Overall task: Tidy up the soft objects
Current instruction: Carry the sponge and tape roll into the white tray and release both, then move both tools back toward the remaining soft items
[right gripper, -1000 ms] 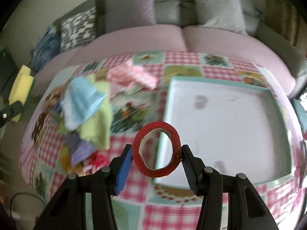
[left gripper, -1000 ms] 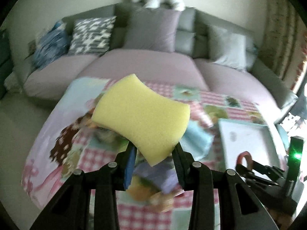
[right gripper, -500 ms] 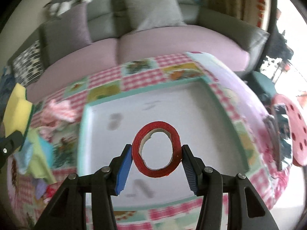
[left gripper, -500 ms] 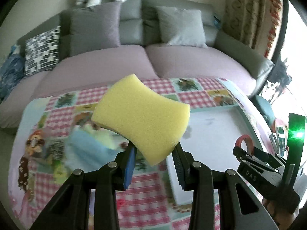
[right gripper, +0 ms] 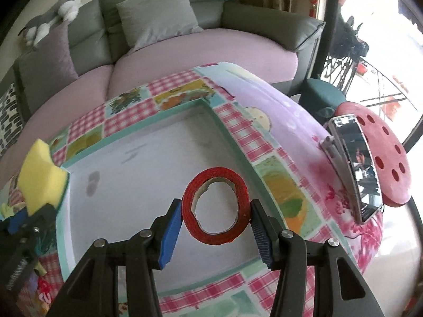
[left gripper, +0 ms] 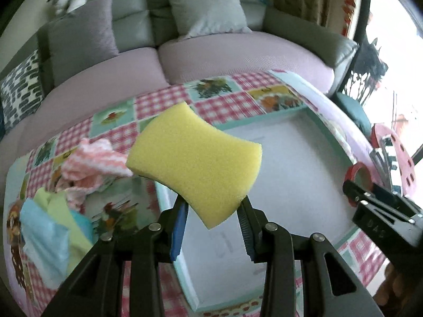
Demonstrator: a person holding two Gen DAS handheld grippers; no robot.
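My left gripper is shut on a yellow sponge, held above the left part of a shallow white tray with a teal rim. My right gripper is shut on a roll of red tape, squeezed into an oval, over the tray. In the right wrist view the sponge shows at the left edge. In the left wrist view the tape shows at the right edge. A heap of cloths, pink, blue and light green, lies left of the tray.
The tray rests on a patchwork-covered table in front of a grey and lilac sofa with cushions. A phone on a stand and a red perforated stool stand at the table's right end.
Both grippers have swung right, from over the cloth heap to over the tray, and rolled. The sponge and the tape roll stay gripped as before.
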